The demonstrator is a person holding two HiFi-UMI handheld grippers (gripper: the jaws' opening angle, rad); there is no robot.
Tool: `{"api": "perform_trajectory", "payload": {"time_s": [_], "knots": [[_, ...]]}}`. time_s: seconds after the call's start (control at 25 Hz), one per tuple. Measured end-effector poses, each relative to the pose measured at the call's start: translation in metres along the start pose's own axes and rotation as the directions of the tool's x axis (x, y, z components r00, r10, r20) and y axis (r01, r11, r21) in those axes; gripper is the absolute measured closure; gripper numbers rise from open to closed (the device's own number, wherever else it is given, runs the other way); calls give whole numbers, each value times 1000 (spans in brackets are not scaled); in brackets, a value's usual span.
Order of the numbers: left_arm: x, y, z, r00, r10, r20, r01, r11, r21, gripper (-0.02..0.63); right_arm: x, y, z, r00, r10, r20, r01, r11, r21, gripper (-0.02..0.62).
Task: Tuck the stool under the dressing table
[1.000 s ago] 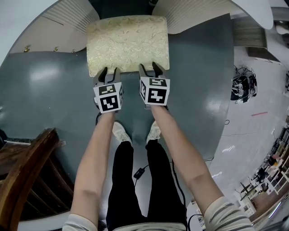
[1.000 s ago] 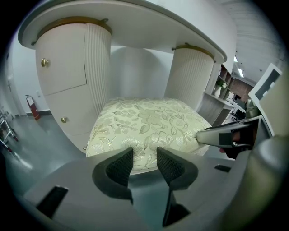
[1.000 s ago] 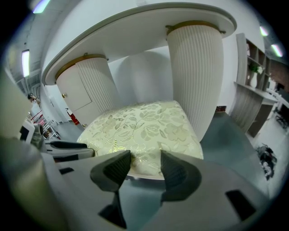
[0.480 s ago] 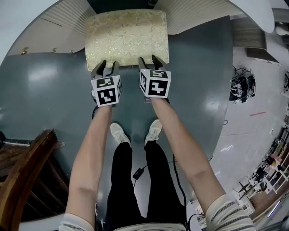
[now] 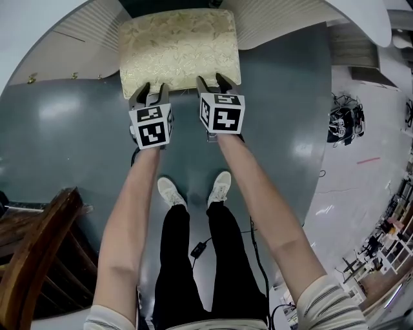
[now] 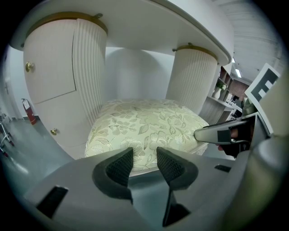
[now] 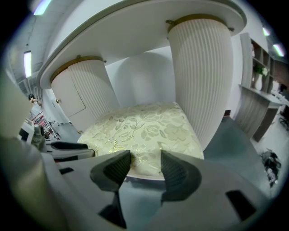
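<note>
The stool point(image 5: 177, 45) has a cream floral cushion and stands between the white ribbed pedestals of the dressing table point(image 5: 284, 19), its far end under the tabletop. Both grippers sit at the cushion's near edge. My left gripper point(image 5: 150, 93) is open, its tips against the left part of that edge with nothing between them. My right gripper point(image 5: 210, 84) is open too, at the right part of the edge. In the left gripper view the cushion point(image 6: 149, 124) lies just beyond the left gripper point(image 6: 143, 155). The right gripper view shows the cushion point(image 7: 144, 124) beyond the right gripper point(image 7: 145, 158).
A dark wooden chair point(image 5: 32, 258) stands at the lower left. The person's feet point(image 5: 171, 191) and a black cable point(image 5: 200, 245) are on the grey floor behind the grippers. A black bundle point(image 5: 345, 122) lies at the right. Pedestals point(image 7: 201, 67) flank the stool closely.
The stool has slid farther in between the pedestals, and both grippers have followed it forward at its near edge. The person has stepped forward.
</note>
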State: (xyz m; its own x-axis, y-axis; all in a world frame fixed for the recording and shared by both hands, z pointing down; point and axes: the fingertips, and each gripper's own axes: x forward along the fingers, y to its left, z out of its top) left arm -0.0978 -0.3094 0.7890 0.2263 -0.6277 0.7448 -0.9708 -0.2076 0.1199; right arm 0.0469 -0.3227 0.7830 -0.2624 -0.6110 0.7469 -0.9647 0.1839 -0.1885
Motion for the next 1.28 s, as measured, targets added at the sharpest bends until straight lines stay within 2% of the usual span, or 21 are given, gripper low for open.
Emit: {"api": "perform_trajectory", "payload": {"time_s": [0.12,0.52,1.28], "knots": [[0,1,-5,1000,2,3,-2,1000,5,451,1,2,-5,1000,10,4,-10,1000,-1,388],[15,6,22,1000,0,0,0,1000,12,451,15,-4,21,1000,27,2,-27,1000,0,387],[30,11,19,1000,-17,22,16,999,40,449,30,-5,19,999,37,26,-37,999,-16,385]]}}
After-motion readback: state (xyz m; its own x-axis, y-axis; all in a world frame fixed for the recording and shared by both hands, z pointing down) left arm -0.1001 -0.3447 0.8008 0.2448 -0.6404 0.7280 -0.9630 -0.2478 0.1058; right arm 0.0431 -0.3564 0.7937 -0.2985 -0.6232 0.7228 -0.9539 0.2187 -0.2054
